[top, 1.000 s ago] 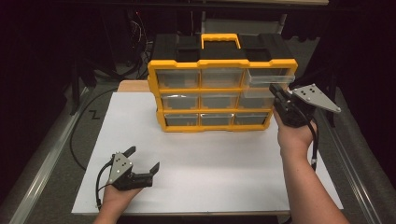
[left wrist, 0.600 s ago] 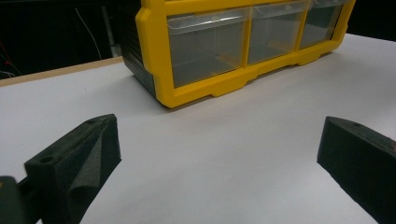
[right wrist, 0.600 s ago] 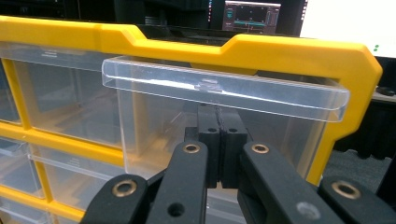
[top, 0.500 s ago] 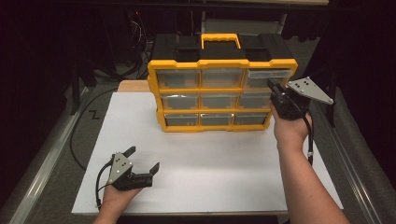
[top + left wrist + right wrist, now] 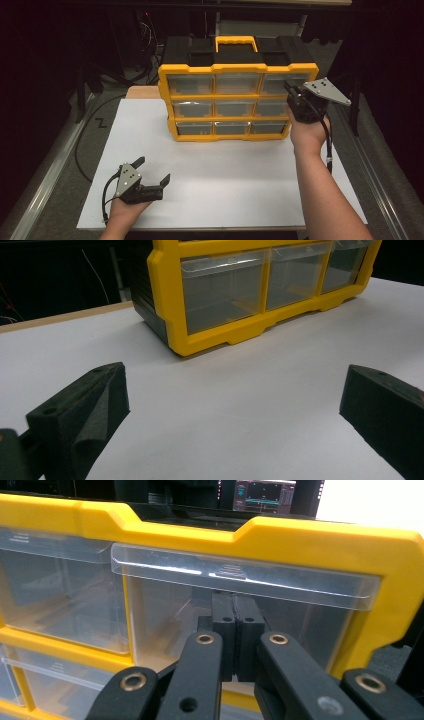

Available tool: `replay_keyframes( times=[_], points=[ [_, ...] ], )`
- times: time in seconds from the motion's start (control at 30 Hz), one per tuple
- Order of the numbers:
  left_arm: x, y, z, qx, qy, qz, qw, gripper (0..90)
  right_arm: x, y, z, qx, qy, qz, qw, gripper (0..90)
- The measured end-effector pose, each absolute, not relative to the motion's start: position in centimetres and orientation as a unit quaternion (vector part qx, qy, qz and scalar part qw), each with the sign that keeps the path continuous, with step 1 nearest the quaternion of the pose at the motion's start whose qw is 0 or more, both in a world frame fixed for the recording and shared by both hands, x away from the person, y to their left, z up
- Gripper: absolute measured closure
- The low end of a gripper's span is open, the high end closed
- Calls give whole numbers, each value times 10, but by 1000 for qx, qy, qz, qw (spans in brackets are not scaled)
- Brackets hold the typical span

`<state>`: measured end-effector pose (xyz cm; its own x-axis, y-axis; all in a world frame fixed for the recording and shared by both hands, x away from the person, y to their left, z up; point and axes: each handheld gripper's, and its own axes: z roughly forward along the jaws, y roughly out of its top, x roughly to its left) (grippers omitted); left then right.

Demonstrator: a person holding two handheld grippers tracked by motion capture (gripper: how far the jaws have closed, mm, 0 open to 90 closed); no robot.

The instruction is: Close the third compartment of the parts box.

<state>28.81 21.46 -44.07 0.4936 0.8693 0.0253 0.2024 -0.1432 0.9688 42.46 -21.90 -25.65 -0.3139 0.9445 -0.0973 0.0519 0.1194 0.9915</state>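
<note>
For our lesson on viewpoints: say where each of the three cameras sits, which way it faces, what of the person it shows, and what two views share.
High view: above the person's side, looking forward and down on the white table; both forearms, left tool, right tool.
Left gripper view: low over the table, facing the organiser's bottom drawers; its own open jaws.
Right gripper view: close against the top right drawer; its shut jaws.
All views share the yellow organiser.

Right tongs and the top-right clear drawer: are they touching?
Cannot tell. In the right gripper view the shut right tongs sit against the top-right drawer front, below its lip, but neither contact nor gap shows plainly.
</note>
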Motion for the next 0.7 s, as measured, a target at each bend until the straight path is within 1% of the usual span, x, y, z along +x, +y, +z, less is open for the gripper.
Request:
replay_keyframes(
  times=[0.37,0.7],
  points=[
    [288,215,-441,685,391,317,527,4,432,-215,-258,404,618,521,428,900],
    [289,215,-441,686,391,317,525,4,427,-216,-255,401,623,522,423,900]
  ],
)
